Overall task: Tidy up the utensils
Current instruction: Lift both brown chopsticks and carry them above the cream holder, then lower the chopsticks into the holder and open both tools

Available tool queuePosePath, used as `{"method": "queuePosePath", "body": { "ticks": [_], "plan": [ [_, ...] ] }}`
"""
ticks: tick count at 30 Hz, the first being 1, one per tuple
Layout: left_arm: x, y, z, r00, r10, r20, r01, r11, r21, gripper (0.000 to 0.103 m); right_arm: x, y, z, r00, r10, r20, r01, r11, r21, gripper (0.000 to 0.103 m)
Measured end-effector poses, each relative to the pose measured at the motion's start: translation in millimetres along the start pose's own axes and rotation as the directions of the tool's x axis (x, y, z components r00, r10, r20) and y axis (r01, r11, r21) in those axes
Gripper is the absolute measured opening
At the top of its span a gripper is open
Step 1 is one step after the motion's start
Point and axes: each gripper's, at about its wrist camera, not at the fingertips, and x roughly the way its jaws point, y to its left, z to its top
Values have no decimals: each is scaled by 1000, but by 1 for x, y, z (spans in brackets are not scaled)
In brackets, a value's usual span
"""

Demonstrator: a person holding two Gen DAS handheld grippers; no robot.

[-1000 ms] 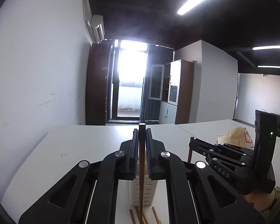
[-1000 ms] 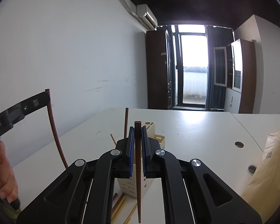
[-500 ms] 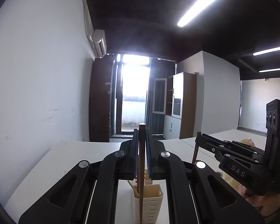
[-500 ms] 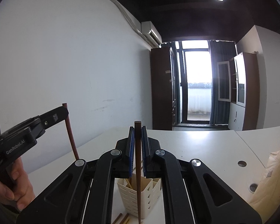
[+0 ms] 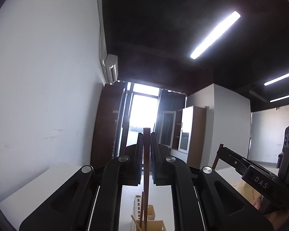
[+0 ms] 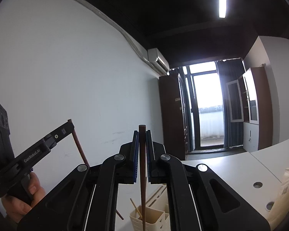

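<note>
Both tongs are clamped shut: left gripper [image 5: 146, 150] and right gripper [image 6: 142, 148] each pinch a dark brown wooden chopstick [image 6: 142, 182]. Each tip should be centred above the cream slotted plastic holder [image 6: 154, 218], lower centre, before lowering.

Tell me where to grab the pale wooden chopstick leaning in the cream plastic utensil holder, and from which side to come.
Grip the pale wooden chopstick by its free upper end, coming down from above. It leans with only that end above the rim of the cream plastic utensil holder; the compartment walls hide and block the rest.
</note>
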Motion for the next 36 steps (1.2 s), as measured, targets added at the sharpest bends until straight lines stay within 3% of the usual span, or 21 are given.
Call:
{"method": "queuePosePath", "body": {
  "ticks": [2,7,15,18,23,26,36],
  "plan": [
    [0,-1,-2,999,8,33,-7,1000,-8,7,0,0,3,1000,1,31,-1,1000,-3,8],
    [18,-2,-16,1000,12,26,-11,1000,-20,7,19,-6,-4,999,6,37,-6,1000,1,8],
    [57,0,-47,993,33,-117,-33,999,-1,7,55,-16,-26,996,-32,-83,32,999,-11,8],
    [66,1,-54,980,34,-195,-30,999,25,7,61,-16,-32,991,-40,-128,37,999,-21,8],
    [87,3,-68,933,27,-358,-9,999,51,7,70,-17,-45,978,-39,-205,33,999,-29,8],
    [93,8,-75,913,15,-407,2,999,40,7,76,-22,-54,966,-43,-255,39,999,-24,8],
    [93,11,-78,903,29,-429,0,998,67,7,88,-28,-71,937,-42,-348,36,999,-23,8]
  ]
}}
